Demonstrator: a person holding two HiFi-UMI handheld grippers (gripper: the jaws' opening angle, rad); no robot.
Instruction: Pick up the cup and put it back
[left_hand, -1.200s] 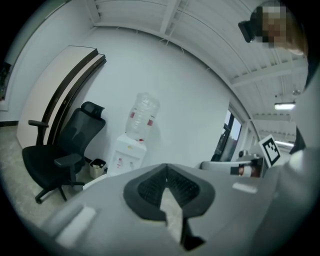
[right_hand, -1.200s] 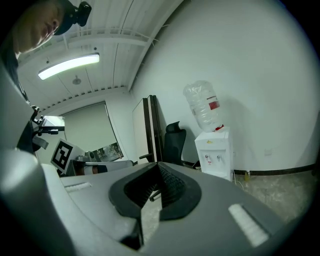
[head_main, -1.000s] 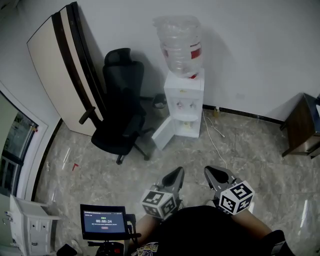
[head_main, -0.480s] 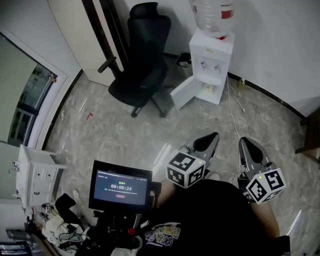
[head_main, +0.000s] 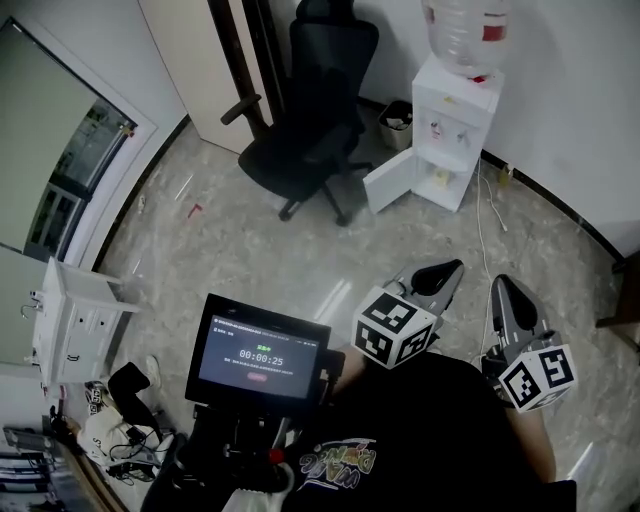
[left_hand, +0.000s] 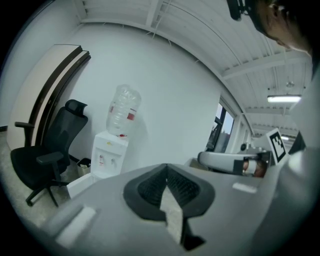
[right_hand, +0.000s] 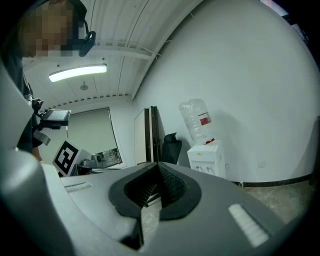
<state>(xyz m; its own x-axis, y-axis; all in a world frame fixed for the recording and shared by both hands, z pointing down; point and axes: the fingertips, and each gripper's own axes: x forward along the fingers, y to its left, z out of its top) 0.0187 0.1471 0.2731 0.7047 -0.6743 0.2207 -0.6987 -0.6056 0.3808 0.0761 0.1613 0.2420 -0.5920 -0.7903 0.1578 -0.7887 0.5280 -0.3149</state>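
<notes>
**Marbled floor, furniture along the far wall**

The glossy marbled floor (head_main: 250, 250) carries a black office chair (head_main: 315, 130) far centre. A small bin (head_main: 397, 122) and a white water dispenser (head_main: 455, 130) stand right of it, and a white cabinet (head_main: 75, 325) near left.

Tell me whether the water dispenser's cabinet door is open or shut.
Open: the cabinet door stands swung out from the water dispenser toward the office chair, baring its inside.

Glossy marbled floor (head_main: 250, 260); clear plastic water bottle (head_main: 465, 30).
</notes>
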